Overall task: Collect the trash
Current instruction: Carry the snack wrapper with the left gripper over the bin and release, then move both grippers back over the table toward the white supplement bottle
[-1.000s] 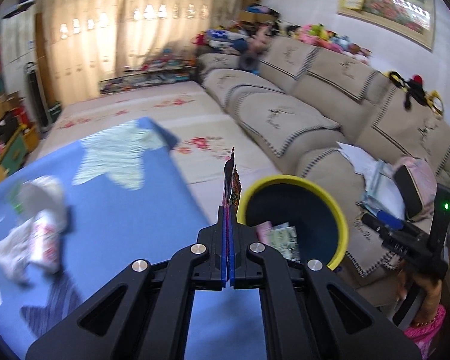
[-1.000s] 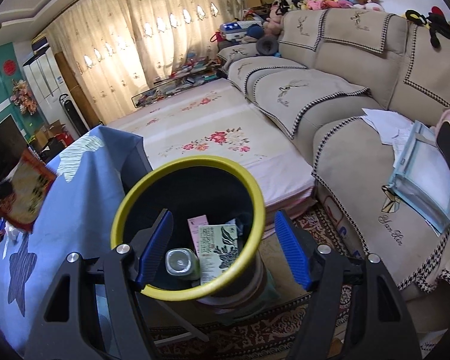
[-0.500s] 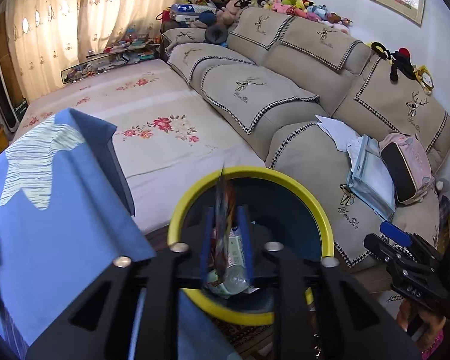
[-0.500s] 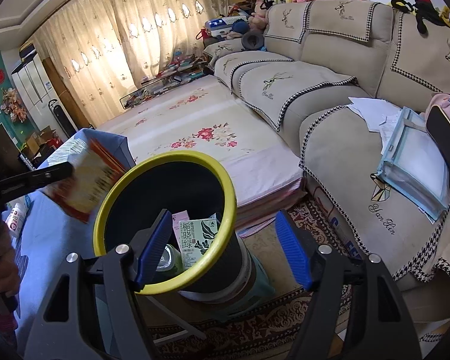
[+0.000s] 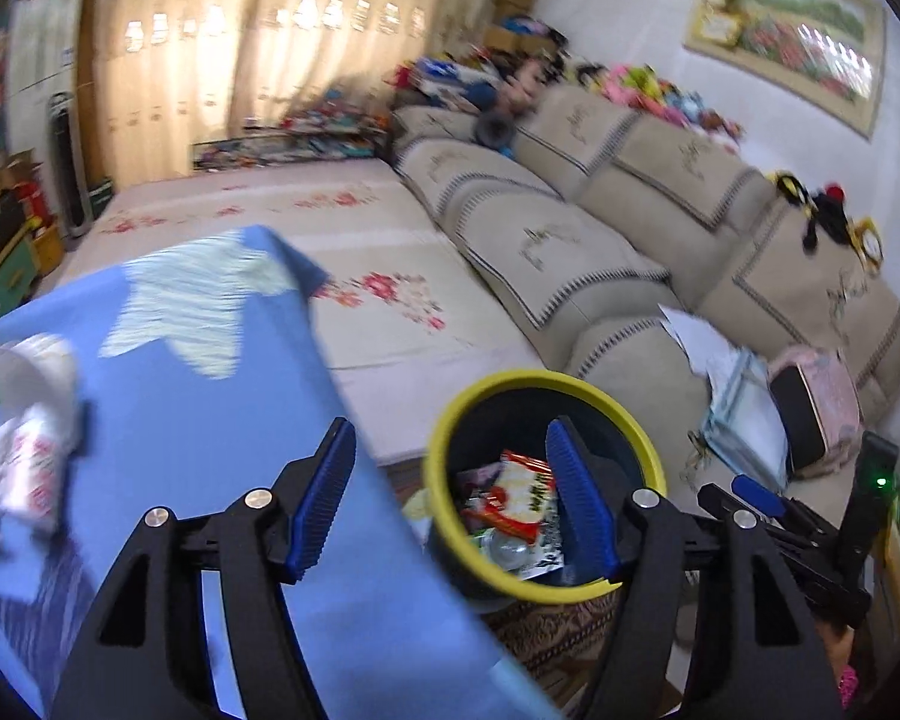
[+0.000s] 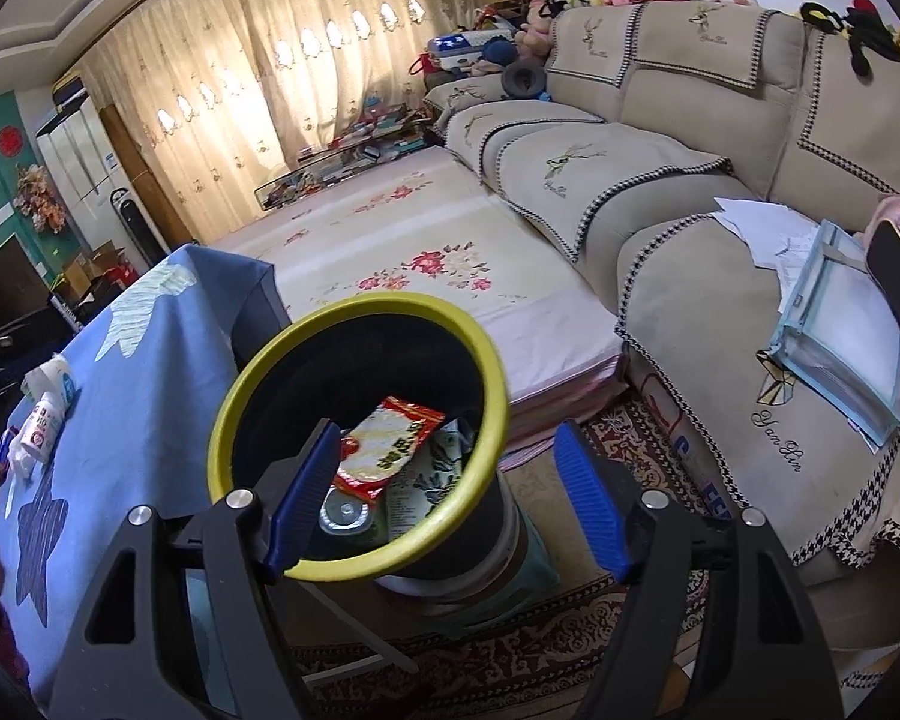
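The room holds a long beige sofa [image 6: 660, 180] along the right wall, a floral mat [image 6: 438, 276] on the floor before it, and curtains [image 6: 258, 96] at the far end. A table under a blue cloth [image 6: 150, 396] stands at left; its right edge runs just beside the bin. On the cloth lie a small white bottle [image 6: 42, 426] and crumpled white wrappers [image 5: 24, 420], well apart from the bin. A yellow-rimmed black bin [image 6: 498, 402] stands on a patterned rug [image 6: 510, 660] between table and sofa. Inside it, a red-and-white snack packet [image 6: 390, 444] lies on top of other trash.

The left gripper [image 5: 450, 498] points down over the table edge, jaws opening, nothing between them. The right gripper [image 6: 444, 492] hovers at the bin rim, jaws wide apart and empty.
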`<state>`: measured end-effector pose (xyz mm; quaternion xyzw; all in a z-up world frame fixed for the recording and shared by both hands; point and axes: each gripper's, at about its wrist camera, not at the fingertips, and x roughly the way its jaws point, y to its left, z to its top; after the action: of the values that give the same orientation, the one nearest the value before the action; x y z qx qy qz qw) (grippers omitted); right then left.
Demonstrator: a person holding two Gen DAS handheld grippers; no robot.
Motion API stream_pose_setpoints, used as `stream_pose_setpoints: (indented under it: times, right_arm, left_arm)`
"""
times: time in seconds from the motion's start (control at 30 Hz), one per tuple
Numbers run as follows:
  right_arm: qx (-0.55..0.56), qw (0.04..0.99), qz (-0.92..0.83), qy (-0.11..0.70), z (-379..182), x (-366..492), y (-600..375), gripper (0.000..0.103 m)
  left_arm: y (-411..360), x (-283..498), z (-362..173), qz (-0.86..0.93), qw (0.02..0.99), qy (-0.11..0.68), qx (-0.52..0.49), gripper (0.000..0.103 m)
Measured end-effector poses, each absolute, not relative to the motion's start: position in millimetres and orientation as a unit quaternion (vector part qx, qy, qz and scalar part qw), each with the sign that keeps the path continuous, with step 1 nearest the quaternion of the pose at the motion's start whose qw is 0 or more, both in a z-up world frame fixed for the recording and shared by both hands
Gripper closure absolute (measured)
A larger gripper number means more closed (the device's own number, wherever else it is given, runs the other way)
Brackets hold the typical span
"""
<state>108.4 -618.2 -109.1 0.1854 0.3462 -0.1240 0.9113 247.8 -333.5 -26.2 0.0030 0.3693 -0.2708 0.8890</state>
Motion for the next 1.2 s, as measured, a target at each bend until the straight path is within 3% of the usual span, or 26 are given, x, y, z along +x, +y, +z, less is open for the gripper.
stream_pose_setpoints:
  times: [0.37, 0.63, 0.97, 1.2]
  right_arm:
    - [0.134, 0.923, -0.014, 0.359, -97, 164, -515, 0.031]
    - [0.070, 0.921, 0.125, 0.361, -75, 211, -386, 0.031]
    - [0.074, 0.915, 0.177, 0.354, -59, 259, -248, 0.031]
    - [0.075, 0.909, 0.126, 0.390, -81, 297, -205, 0.031]
  left_arm:
    - [-147, 201, -10, -0.123, 0.925, 0.353, -0.067, 0.027]
    - [-43, 169, -22, -0.022, 0.940, 0.334, -0.071, 0.026]
    - [19, 155, -35, 0.004, 0.936, 0.335, -0.106, 0.026]
    - [34, 152, -43, -0.010, 0.935, 0.338, -0.107, 0.026]
